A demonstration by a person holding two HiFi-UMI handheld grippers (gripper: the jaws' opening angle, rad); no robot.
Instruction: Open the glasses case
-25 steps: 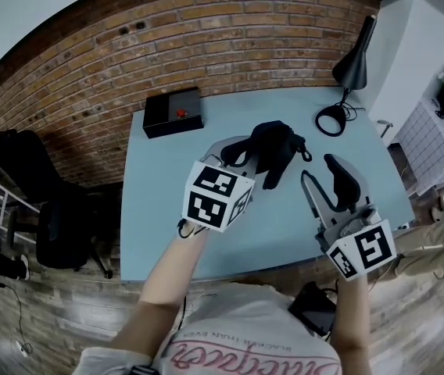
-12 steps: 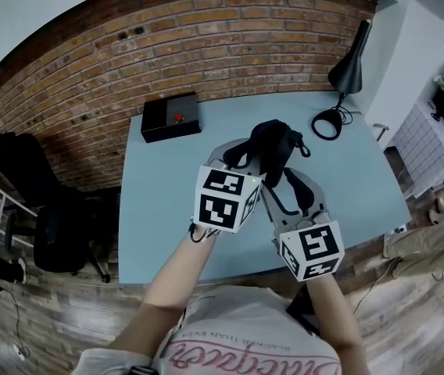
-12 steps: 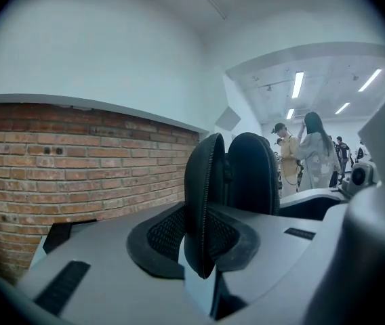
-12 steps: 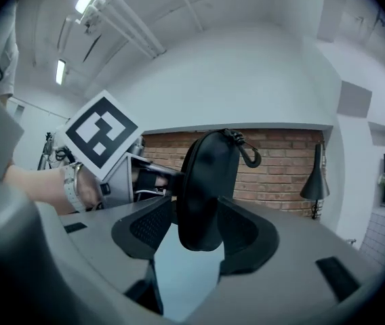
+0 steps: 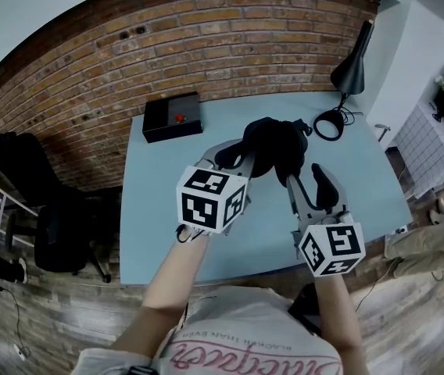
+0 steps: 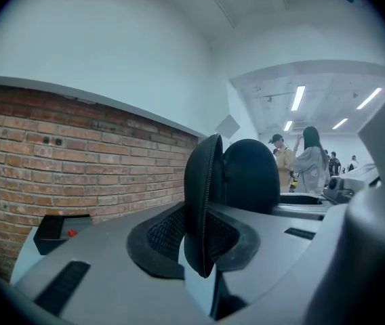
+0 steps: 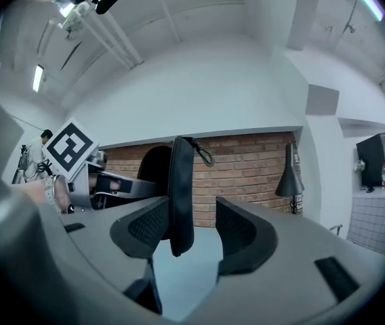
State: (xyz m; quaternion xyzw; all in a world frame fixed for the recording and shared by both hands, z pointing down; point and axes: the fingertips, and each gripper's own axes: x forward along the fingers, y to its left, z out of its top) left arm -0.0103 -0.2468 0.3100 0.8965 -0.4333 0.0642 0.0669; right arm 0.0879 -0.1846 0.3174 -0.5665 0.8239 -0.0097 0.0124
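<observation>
A black zip glasses case [image 5: 273, 143] hangs above the blue table [image 5: 159, 209], its two halves parted. My left gripper [image 5: 241, 153] is shut on the zipped rim of one half [image 6: 203, 202], and the other domed half [image 6: 250, 175] stands behind it. My right gripper [image 5: 304, 180] comes at the case from the right and is open. Its jaws have just been opening. The edge of a case half [image 7: 181, 195] with its zip pull stands between them, close against the left pad [image 7: 145, 232], with a clear gap to the right pad [image 7: 243, 232].
A black box with a red button [image 5: 172, 116] sits at the table's far left. A black desk lamp [image 5: 351, 69] stands at the far right corner. A black chair [image 5: 58, 225] is left of the table. People [image 6: 308, 164] stand far off in the room.
My right gripper swung in from the right side of the table to the case and now has a case half between its jaws. The case has tipped slightly in my left gripper.
</observation>
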